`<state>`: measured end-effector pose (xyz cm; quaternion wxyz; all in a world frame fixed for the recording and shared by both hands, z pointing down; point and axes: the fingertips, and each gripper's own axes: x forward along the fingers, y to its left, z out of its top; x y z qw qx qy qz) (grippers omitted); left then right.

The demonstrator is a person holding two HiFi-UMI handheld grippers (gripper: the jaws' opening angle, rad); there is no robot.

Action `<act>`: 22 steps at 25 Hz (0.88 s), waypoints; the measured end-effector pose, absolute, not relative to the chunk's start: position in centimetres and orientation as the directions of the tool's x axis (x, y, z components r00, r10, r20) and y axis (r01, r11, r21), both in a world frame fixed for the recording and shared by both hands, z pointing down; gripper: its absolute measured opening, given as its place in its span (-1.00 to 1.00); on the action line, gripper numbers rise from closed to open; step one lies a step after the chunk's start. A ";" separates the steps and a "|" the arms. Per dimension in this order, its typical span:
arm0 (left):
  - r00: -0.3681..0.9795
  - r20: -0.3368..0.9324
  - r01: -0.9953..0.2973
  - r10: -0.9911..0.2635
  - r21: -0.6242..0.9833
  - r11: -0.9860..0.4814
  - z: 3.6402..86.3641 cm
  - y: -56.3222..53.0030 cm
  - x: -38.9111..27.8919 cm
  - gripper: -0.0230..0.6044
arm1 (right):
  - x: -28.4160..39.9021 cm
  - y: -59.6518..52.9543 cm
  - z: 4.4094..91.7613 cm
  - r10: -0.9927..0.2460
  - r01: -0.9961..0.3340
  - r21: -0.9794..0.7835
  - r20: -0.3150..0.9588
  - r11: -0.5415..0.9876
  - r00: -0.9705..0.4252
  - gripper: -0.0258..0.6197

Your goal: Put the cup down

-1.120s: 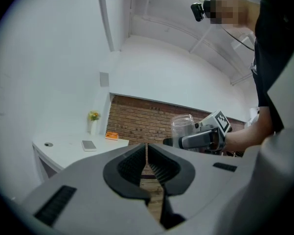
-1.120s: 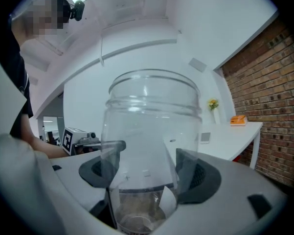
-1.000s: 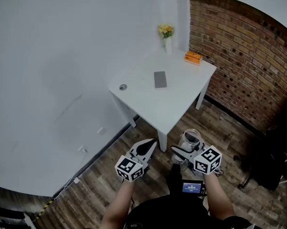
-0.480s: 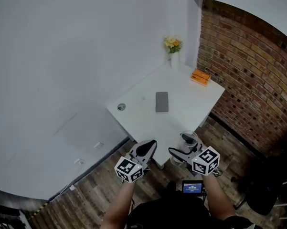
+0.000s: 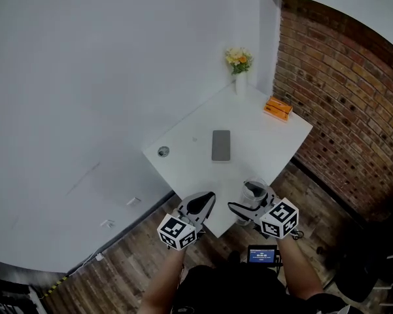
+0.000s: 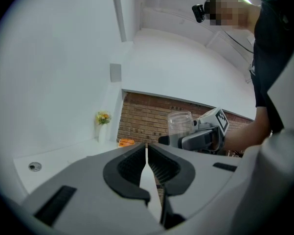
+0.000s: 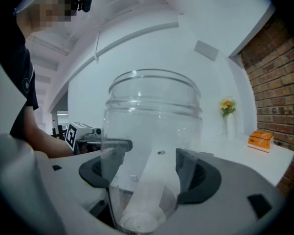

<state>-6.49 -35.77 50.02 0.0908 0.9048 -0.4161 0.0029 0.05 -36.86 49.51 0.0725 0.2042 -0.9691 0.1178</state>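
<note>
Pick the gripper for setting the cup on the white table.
Right. The right gripper holds the clear cup upright, by the near edge of the white table. The left gripper is shut and empty, so it would probably need a handover first.

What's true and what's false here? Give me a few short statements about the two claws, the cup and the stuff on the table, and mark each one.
1. The right claw is shut on the clear cup. True.
2. The left claw holds the grey phone. False: its jaws are together with nothing between them, and the phone lies flat on the white table.
3. The cup is full of water. False: it looks empty.
4. A white vase with yellow flowers stands at the table's far corner. True.
5. The orange box lies on the floor. False: it is on the table, near the brick wall.
</note>
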 end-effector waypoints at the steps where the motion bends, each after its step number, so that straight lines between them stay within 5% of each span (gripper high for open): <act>1: 0.655 0.088 -0.753 -0.750 0.163 -0.638 50.2 -35.8 -6.7 -0.86 | -0.2 -37.0 49.7 -0.377 -0.412 -0.199 0.192 0.889 -0.906 0.19; 22: 0.706 0.076 -0.705 -0.704 0.167 -0.689 49.6 -37.3 -8.7 -0.86 | -4.2 -39.4 48.0 -0.428 -0.446 -0.204 0.126 0.872 -0.895 0.19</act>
